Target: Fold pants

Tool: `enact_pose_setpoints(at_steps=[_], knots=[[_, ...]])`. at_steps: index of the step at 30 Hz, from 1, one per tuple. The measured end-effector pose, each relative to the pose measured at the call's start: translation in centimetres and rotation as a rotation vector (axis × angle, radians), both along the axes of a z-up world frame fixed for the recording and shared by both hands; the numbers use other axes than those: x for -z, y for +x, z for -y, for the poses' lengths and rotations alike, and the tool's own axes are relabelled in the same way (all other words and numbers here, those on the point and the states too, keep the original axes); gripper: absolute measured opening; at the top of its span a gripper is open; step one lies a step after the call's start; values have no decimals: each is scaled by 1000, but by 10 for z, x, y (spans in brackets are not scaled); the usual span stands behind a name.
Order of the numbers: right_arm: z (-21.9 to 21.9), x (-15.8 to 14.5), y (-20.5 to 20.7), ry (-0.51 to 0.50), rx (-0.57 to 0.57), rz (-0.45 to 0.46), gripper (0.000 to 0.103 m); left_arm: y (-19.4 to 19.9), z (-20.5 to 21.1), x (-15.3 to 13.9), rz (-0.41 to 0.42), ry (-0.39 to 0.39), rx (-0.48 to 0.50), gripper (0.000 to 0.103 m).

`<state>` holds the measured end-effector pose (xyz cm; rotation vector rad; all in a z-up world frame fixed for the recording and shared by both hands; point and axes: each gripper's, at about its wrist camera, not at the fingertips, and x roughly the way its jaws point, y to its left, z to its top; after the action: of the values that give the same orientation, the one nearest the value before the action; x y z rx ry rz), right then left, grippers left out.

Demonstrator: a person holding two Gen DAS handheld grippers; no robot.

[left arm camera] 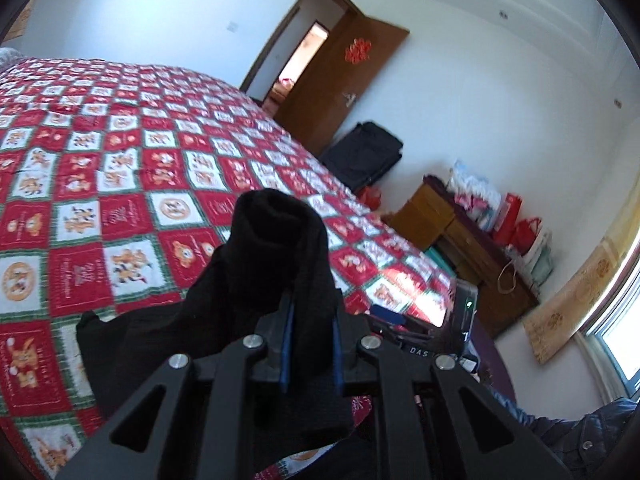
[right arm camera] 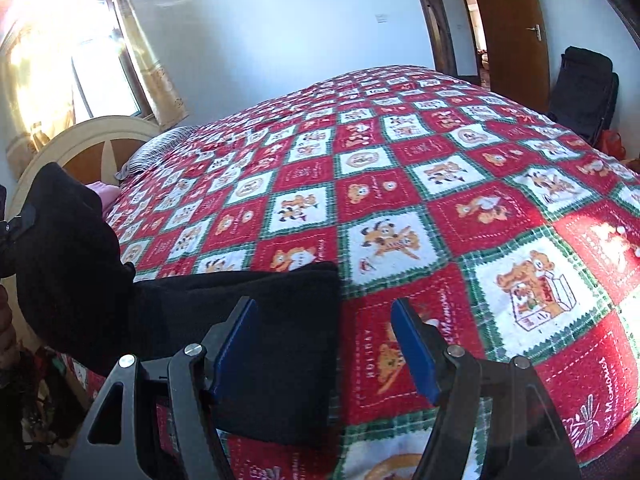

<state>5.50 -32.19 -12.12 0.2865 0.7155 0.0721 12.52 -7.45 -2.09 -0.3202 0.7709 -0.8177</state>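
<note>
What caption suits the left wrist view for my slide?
Left gripper shut on black pants, lifted above a red patchwork quilt.

Quilt [right arm camera: 400, 184], red/white/green checks with cartoon prints, covers the bed. Headboard [right arm camera: 84, 140] at its head, striped pillow [right arm camera: 160, 144] just below it. Brown door [left arm camera: 336, 84] past the bed's far corner, standing open. Black suitcase [left arm camera: 364, 154] between door and bed. Wooden desk [left arm camera: 468, 248] beside bed, red bags [left arm camera: 516, 224] on top.
</note>
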Motion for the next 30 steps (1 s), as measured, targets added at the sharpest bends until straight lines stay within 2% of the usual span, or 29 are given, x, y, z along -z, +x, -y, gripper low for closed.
enact_pose_setpoints(at_steps=[7,11,14,17,18,20,21,22,25,28,30], knots=[[11,19,5,12,52,-27,71,12,75,34,-70,132,107,16],[15,18,4,42,58,-3,71,14,101,52,-50,224,118,16],[20,20,3,66,76,10,71,14,112,62,-47,250,121,17],[21,18,1,78,82,26,71,11,121,65,-42,249,135,24],[22,18,1,81,82,30,71,5,122,61,-26,238,147,29],[24,18,0,97,84,39,71,-4,124,54,14,241,159,46],[25,17,-2,112,86,48,71,-8,123,49,38,248,150,60],[27,17,-3,125,89,54,71,-14,118,43,69,241,144,66],[30,15,-4,163,83,63,71,-18,104,35,106,229,112,71],[23,11,-5,203,33,57,71,-14,76,43,118,262,9,78],[10,5,-5,204,-19,57,71,-9,59,53,128,302,-59,78]])
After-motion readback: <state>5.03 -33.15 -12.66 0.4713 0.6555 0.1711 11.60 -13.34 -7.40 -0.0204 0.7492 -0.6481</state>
